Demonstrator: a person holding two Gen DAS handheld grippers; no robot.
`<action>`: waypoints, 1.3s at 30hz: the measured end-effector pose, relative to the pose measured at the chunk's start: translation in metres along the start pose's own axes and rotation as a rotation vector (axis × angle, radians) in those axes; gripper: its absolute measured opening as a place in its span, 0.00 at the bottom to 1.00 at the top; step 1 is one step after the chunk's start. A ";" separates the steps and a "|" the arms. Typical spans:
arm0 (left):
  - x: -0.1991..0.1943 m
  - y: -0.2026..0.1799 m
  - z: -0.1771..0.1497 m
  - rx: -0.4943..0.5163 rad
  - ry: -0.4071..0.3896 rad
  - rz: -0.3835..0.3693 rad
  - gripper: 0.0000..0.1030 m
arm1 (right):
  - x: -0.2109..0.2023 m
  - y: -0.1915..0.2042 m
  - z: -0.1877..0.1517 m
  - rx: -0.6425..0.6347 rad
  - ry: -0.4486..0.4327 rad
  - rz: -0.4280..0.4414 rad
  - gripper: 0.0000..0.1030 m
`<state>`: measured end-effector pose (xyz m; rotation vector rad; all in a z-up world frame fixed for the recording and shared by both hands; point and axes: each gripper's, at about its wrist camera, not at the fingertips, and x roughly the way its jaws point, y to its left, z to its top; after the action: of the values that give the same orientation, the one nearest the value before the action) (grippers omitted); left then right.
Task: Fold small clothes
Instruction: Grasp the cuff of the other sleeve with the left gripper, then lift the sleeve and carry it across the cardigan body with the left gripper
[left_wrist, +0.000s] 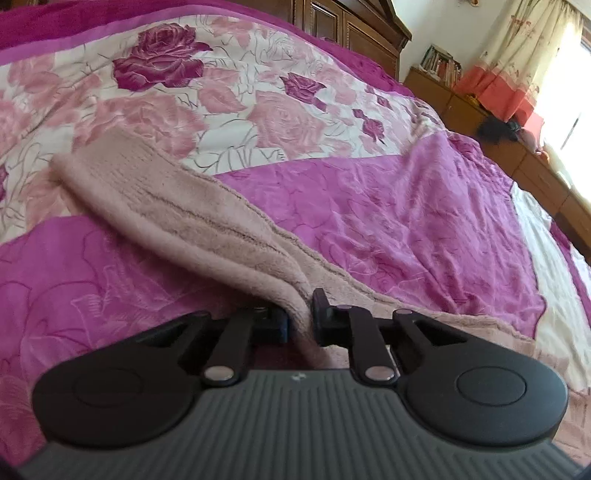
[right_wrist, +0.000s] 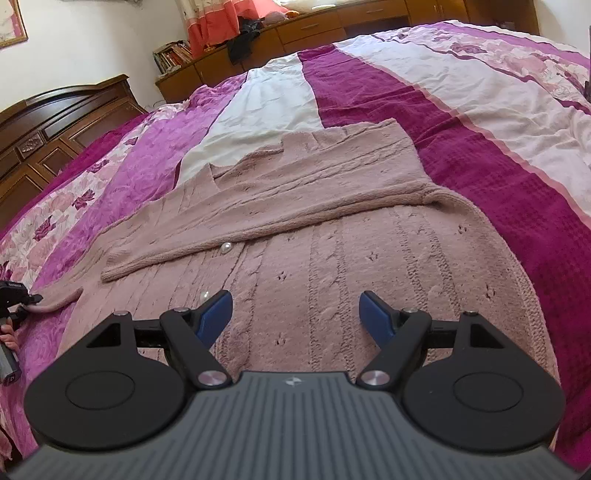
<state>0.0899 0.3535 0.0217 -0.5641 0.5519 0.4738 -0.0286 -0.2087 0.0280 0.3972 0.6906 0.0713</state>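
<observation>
Clamped in my left gripper (left_wrist: 300, 321) is a fold of the pink knitted cardigan (right_wrist: 332, 266); the two black fingers press the soft fabric between them, and from there a sleeve (left_wrist: 147, 199) runs away up and to the left, lying flat on the bedspread (left_wrist: 406, 214). Over on my right side, the right gripper (right_wrist: 295, 317) is spread wide with nothing between its blue pads (right_wrist: 216, 314); it hovers just above the cardigan's cable-knit front. A little beyond those pads I see two pearly buttons (right_wrist: 225, 247) along the front edge of the knit. Past them one panel of the cardigan is folded diagonally across the body, and its ribbed edge runs from lower left to upper right. The whole garment lies spread out on the bed, on the magenta, white and rose-patterned bedspread. At the far left edge of the right wrist view I can make out my left gripper holding the end of the sleeve, low over the cover. Farther off stands a dark wooden headboard (right_wrist: 55, 122), then a low wooden cabinet (right_wrist: 295, 33) along the wall with books (right_wrist: 173, 53) and a dark heap of cloth (right_wrist: 243, 40) on it, and a curtain (left_wrist: 517, 59) beside the bright window.
</observation>
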 end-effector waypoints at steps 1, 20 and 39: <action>-0.002 0.000 0.001 0.001 -0.006 -0.012 0.11 | 0.000 -0.001 0.000 0.001 -0.002 -0.001 0.79; -0.092 -0.101 0.007 0.188 -0.180 -0.227 0.10 | -0.003 -0.009 0.008 0.033 -0.019 0.020 0.79; -0.121 -0.242 -0.045 0.321 -0.157 -0.367 0.10 | -0.006 -0.034 0.011 0.095 -0.031 0.078 0.79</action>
<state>0.1172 0.1129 0.1507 -0.3058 0.3527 0.0754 -0.0289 -0.2452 0.0262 0.5153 0.6493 0.1059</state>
